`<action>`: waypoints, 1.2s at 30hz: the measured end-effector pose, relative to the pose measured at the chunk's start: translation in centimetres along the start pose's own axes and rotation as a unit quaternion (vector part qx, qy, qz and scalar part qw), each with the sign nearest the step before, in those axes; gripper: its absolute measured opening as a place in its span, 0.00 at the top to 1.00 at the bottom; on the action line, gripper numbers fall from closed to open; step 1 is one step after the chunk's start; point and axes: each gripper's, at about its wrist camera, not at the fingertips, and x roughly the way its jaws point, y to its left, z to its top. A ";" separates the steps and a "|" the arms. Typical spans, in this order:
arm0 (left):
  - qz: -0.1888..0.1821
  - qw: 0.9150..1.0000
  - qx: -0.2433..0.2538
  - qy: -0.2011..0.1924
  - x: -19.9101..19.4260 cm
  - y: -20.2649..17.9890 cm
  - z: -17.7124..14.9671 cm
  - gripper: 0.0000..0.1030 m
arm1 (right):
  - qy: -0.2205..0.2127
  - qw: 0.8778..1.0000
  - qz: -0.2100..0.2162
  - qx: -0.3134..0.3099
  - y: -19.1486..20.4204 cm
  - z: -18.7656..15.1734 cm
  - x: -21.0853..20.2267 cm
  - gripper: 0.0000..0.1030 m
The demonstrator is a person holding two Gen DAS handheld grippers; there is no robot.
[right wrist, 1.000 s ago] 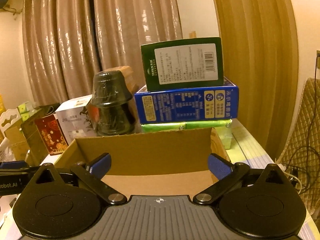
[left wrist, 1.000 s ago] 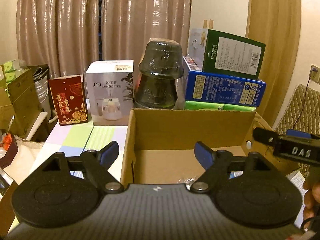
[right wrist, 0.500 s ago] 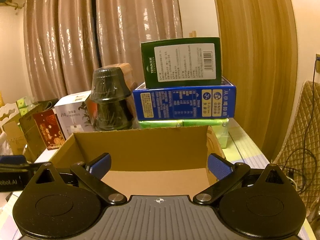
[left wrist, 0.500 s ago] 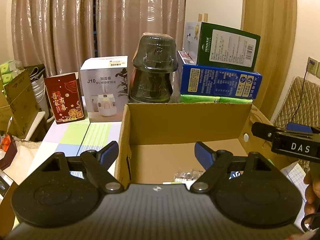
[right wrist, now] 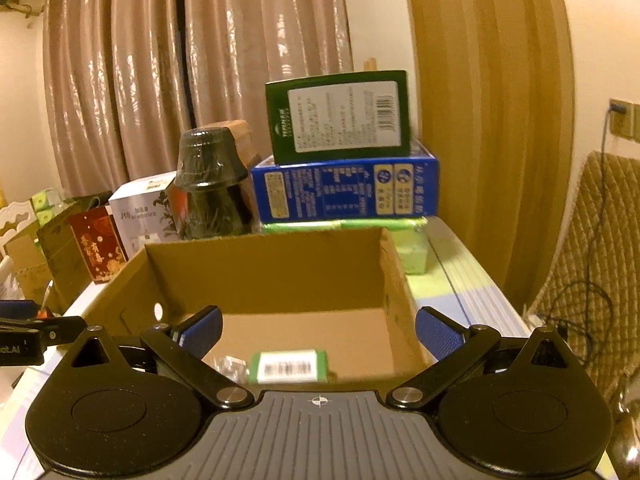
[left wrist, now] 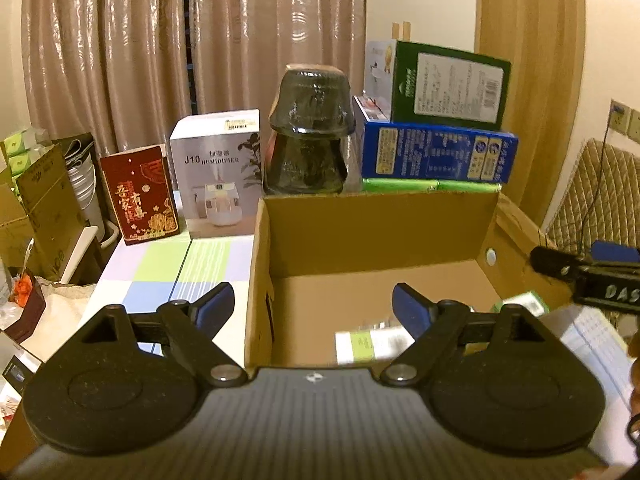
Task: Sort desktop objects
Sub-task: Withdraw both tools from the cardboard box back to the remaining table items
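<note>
1. My left gripper [left wrist: 312,306] fills the bottom of the left wrist view and tips down toward the open cardboard box [left wrist: 376,220] in the middle of the frame. Its blue-padded fingers [left wrist: 410,310] are spread and opening wider, with nothing pinched between them; the box's left wall sits in the gap.
2. My right gripper [right wrist: 318,330] fills the bottom of the right wrist view, also tilted down over that cardboard box [right wrist: 264,268]. Its jaws are spread wide and grip nothing.
3. On the box floor, low in the frame, lies a small green-and-white packet [right wrist: 288,366] with a barcode; it is blurred. Just left of it sits a bit of crinkled clear wrap [right wrist: 228,364]. In the left wrist view the same packet [left wrist: 364,346] shows at lower centre.
4. At the right edge of the left wrist view, the tip of my right gripper [left wrist: 592,276] reaches in beside the box's right wall, with part of my hand [left wrist: 634,364] below it.
5. Behind the box, across the upper middle: a dark stacked pair of wrapped bowls [left wrist: 310,132], a white humidifier box [left wrist: 216,172] to its left, then a red gift box [left wrist: 140,194].
6. To the upper right, a green box [left wrist: 444,84] tops a blue box [left wrist: 436,154], which rests on a bright green pack [left wrist: 428,186].
</note>
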 end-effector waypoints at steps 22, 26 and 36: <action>-0.028 0.997 0.048 0.054 -7.2 -0.7 -7.2 0.18 | 0.084 0.996 -0.004 -0.030 -3.5 -5.9 -6.3 0.03; -0.046 0.994 0.064 0.069 -7.4 -1.2 -8.3 0.18 | 0.102 0.994 0.003 -0.043 -4.0 -6.9 -6.2 0.03; -0.063 0.987 0.106 0.101 -6.7 -1.8 -10.7 0.18 | 0.135 0.984 0.088 -0.072 -2.4 -9.6 -7.8 0.03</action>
